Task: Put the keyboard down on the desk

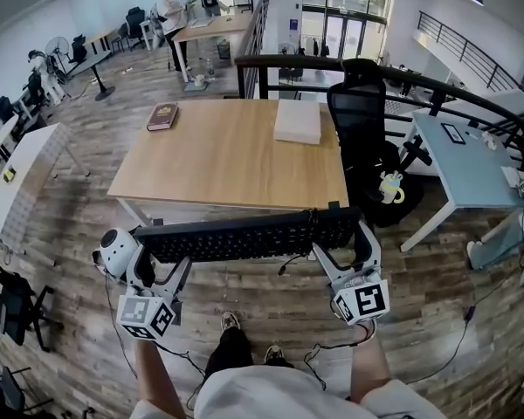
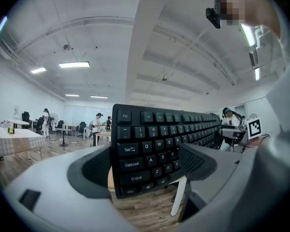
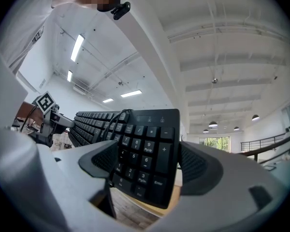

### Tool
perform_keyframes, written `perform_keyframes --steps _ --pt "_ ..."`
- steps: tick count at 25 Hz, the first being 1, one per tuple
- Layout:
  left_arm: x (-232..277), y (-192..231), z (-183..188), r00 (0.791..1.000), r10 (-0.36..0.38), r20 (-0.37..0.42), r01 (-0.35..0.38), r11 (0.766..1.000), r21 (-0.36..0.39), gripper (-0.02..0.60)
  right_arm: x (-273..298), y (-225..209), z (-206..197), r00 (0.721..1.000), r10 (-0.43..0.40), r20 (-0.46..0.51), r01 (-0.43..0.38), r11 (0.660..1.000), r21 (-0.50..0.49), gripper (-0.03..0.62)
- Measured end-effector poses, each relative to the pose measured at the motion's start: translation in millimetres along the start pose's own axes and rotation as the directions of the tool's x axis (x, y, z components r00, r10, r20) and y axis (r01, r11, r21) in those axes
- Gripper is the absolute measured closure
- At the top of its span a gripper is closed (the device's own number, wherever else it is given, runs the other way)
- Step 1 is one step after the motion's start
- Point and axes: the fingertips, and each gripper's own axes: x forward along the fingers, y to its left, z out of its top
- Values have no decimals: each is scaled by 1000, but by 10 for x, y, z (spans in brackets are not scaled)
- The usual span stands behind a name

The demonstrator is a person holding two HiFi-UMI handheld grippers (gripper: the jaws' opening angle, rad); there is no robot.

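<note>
The keyboard [image 1: 249, 234] hangs in the air at 6 o'clock from the bench [image 1: 227, 160], level along the bench's near edge and not yet resting on it. The left gripper [image 1: 155, 256] is clamped on the end with the Esc and Tab keys, and the right gripper [image 1: 342, 244] on the number-pad end. In each gripper view the jaws sit narrow, one pad against the key face and the other behind the board. Both views look up at the ceiling, so I judge the board is tipped with its keys toward the person. To set it down well, carry both ends forward toward 12 o'clock together so the board does not twist in the grips. Roll it flat, keys up, as it comes over the wood, and lower it until the underside bears along its whole length before either gripper opens. The open middle of the bench looks the best landing spot: the brown book [image 1: 162, 116] lies at the 10 o'clock corner and the white box [image 1: 298, 120] toward 1 o'clock, both well clear. Watch the cable [image 1: 290, 262], which dangles under the board at 6 o'clock and could catch on the bench edge or end up trapped beneath. Release both ends together, then draw the grippers outward sideways so the pads do not drag the keys.
</note>
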Motion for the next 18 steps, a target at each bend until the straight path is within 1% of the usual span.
perform_keyframes --steps 5,9,13,18 --pt "269 130 -84 1000 -4 5 4 1000 -4 144 217 -75 -141 1000 -7 -6 7 1000 -8 198" --pt "607 353 -133 1000 -19 5 19 1000 -15 144 568 -134 -252 1000 -18 -17 17 1000 -20 197" --pt "912 690 -119 999 -34 0 34 999 -29 144 975 -91 -309 999 -29 -24 29 999 -32 197" --pt "1358 1181 -43 998 -67 6 67 997 -29 144 1534 -22 -361 998 -63 -27 61 997 -48 197"
